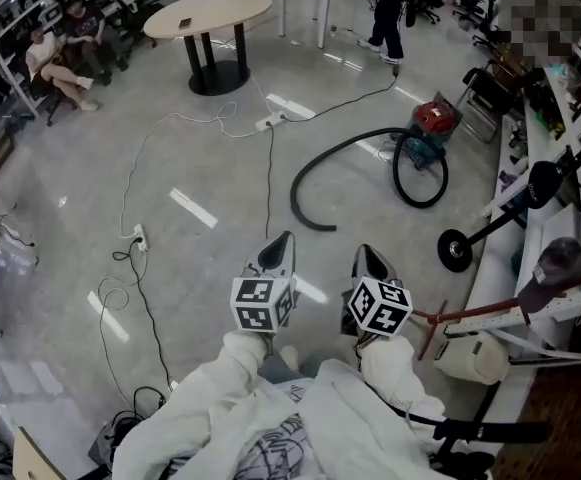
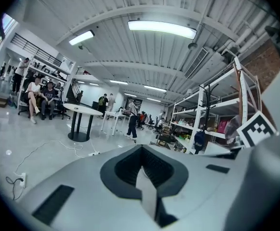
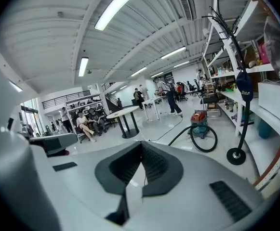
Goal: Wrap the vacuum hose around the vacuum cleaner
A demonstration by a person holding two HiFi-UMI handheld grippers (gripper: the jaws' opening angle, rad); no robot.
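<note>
In the head view the vacuum hose lies loose on the floor beside the red vacuum cleaner, so none of the wrapping is done, and the left gripper and right gripper are well apart from it. In the left gripper view the jaws are closed tight on nothing, facing a round table. In the right gripper view the jaws are closed and empty too, with the vacuum cleaner ahead and a black stand near the way.
</note>
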